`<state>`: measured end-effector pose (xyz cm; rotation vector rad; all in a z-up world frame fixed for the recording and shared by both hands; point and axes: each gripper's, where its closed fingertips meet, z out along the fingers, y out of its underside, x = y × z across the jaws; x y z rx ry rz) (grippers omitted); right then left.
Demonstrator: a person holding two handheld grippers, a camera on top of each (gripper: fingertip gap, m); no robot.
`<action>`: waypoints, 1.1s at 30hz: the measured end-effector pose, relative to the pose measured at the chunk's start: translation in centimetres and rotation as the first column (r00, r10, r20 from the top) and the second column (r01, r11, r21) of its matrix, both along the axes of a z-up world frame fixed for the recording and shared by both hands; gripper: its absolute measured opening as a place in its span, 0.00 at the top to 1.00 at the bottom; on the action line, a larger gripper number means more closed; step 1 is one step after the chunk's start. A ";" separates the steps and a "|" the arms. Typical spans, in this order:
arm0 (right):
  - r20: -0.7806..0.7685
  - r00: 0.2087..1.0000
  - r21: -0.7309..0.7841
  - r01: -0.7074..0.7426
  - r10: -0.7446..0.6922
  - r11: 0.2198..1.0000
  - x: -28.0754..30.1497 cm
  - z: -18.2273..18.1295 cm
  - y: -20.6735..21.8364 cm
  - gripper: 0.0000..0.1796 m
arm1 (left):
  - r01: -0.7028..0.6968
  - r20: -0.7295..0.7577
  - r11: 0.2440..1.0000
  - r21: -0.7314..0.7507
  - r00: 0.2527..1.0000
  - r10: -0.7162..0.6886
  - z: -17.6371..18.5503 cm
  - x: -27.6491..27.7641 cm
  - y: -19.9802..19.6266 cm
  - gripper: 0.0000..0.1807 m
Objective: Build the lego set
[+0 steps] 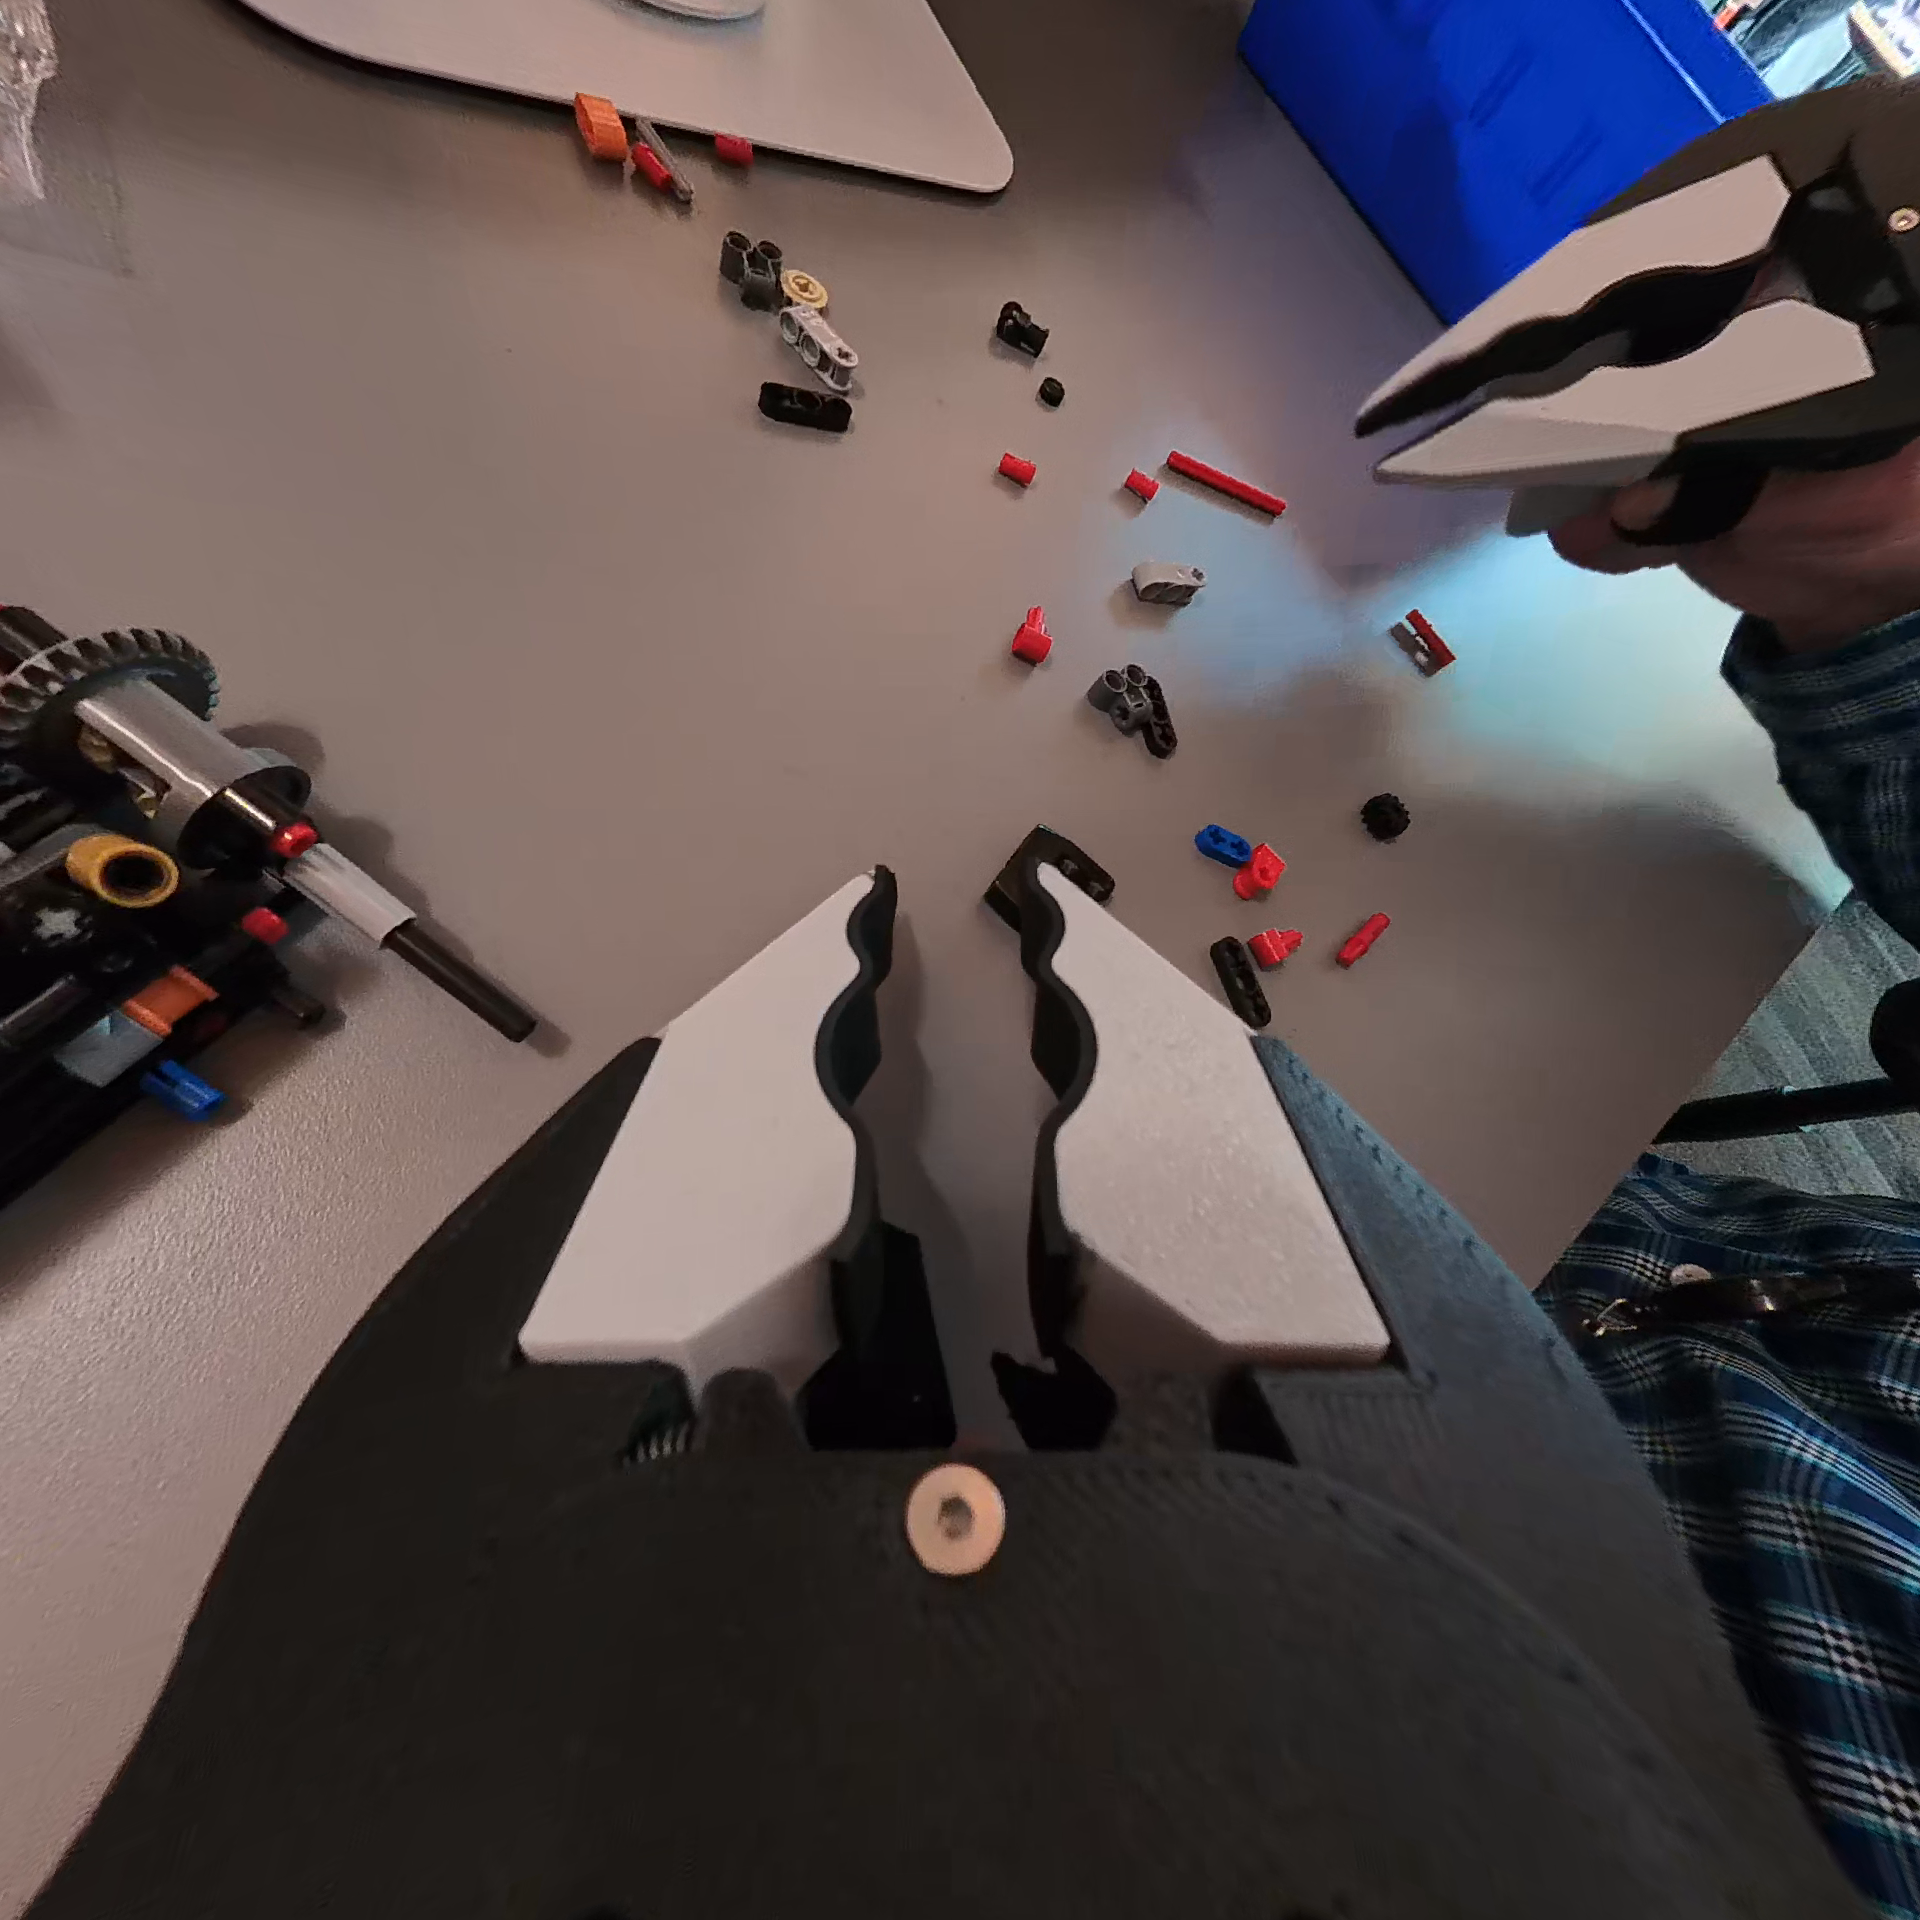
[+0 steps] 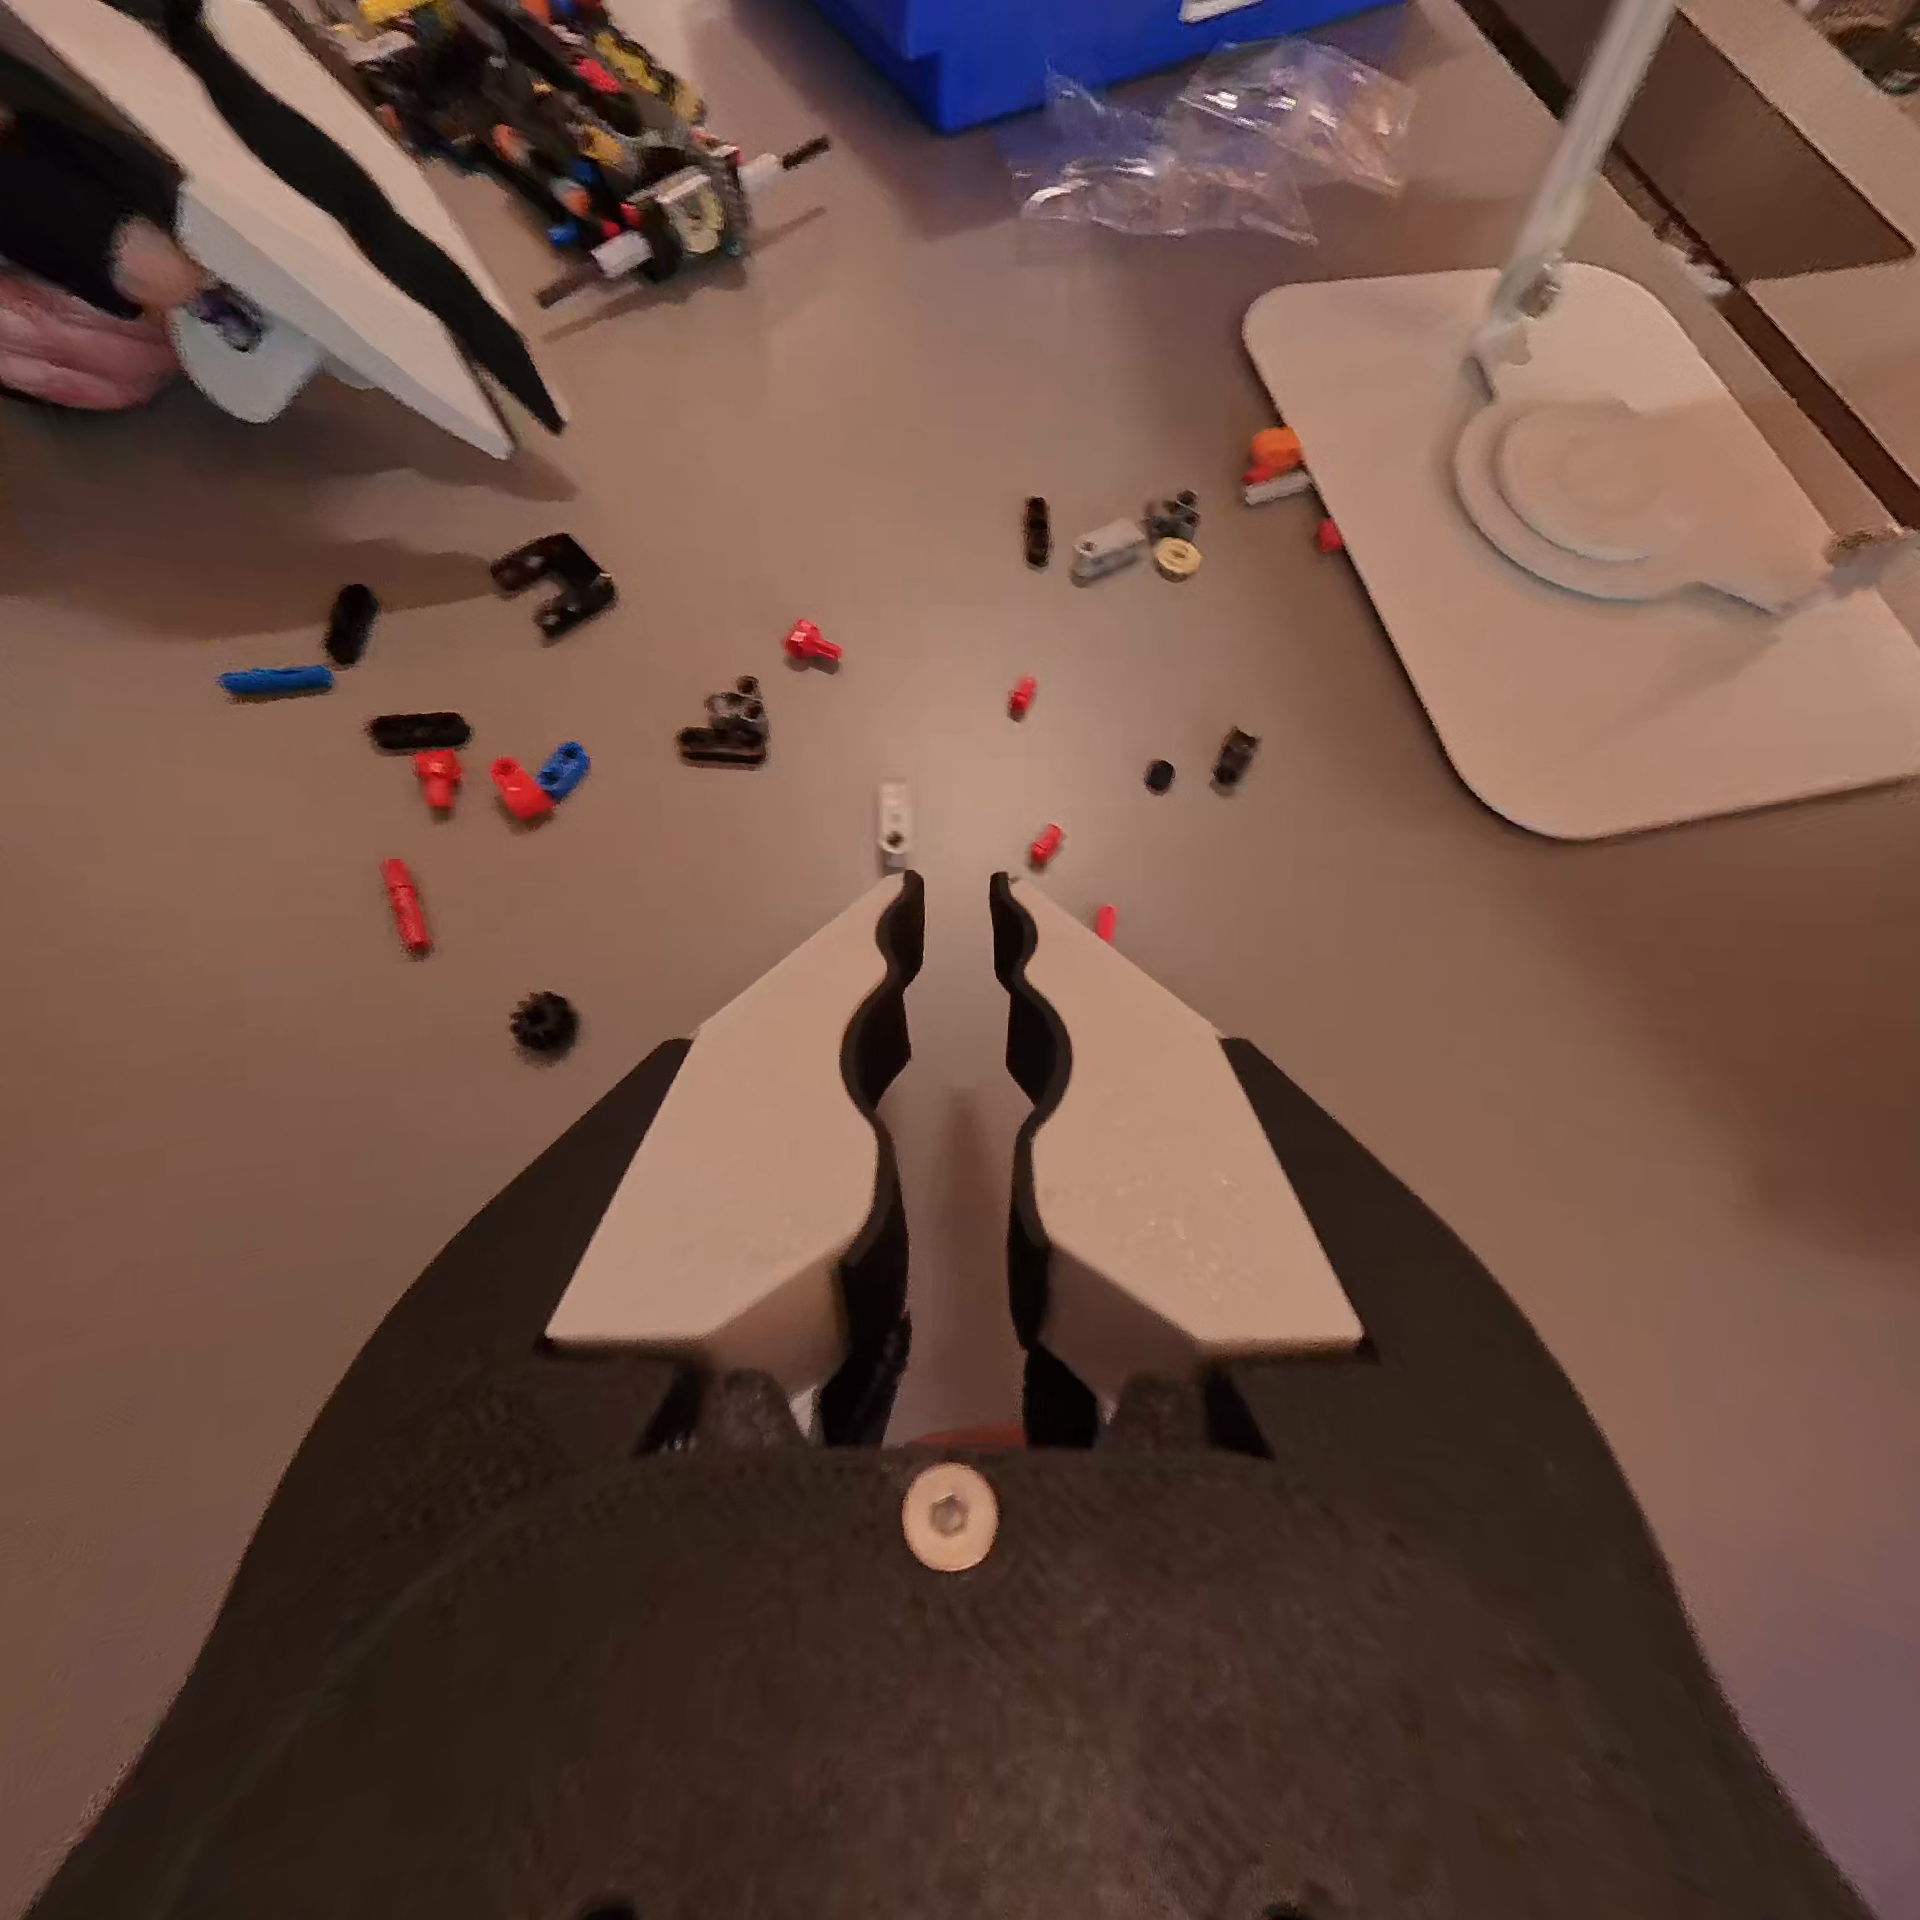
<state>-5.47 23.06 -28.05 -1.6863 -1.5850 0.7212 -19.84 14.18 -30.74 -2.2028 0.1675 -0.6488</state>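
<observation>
Midway, by the look of it: in the left wrist view, the left gripper (image 1: 940, 883) hangs above the grey table (image 1: 520, 468) with its jaws apart and empty, a black bracket piece (image 1: 1070, 860) lying just past its right fingertip. The half-built model (image 1: 125, 862), with gears and axles already joined, sits at the left edge, while loose pieces, among them a long red axle (image 1: 1226, 483), remain scattered ahead. The right gripper (image 1: 1371, 442) hovers at upper right, nearly together.

In the right wrist view, the right gripper (image 2: 956, 883) shows a narrow gap and holds nothing, a small grey connector (image 2: 894, 826) lying just beyond its tips. The model (image 2: 623, 156) lies far off, beside a blue box (image 2: 1039, 52) and a lamp base (image 2: 1455, 675). Many pieces seem left to fit.
</observation>
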 end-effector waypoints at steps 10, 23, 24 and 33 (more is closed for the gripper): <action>0.059 0.953 -0.073 -0.293 0.298 0.953 -4.7 0.0 -10.8 0.91 | 0.006 0.042 1.000 0.018 0.999 -0.007 0.5 0.0 -0.1 0.88; 0.135 0.942 -0.145 -0.289 0.308 0.946 -9.0 -3.5 -16.3 0.81 | 0.016 0.087 0.999 0.042 0.996 -0.020 1.1 0.1 -0.4 0.88; 0.140 0.948 -0.147 -0.266 0.287 0.953 -9.0 -3.8 -16.2 0.82 | 0.018 0.088 0.999 0.042 0.996 -0.022 1.1 0.1 -0.4 0.88; 0.142 0.965 -0.153 -0.199 0.220 0.968 -9.2 -4.5 -15.8 0.89 | 0.023 0.102 0.999 0.047 0.994 -0.028 1.2 0.2 -0.4 0.88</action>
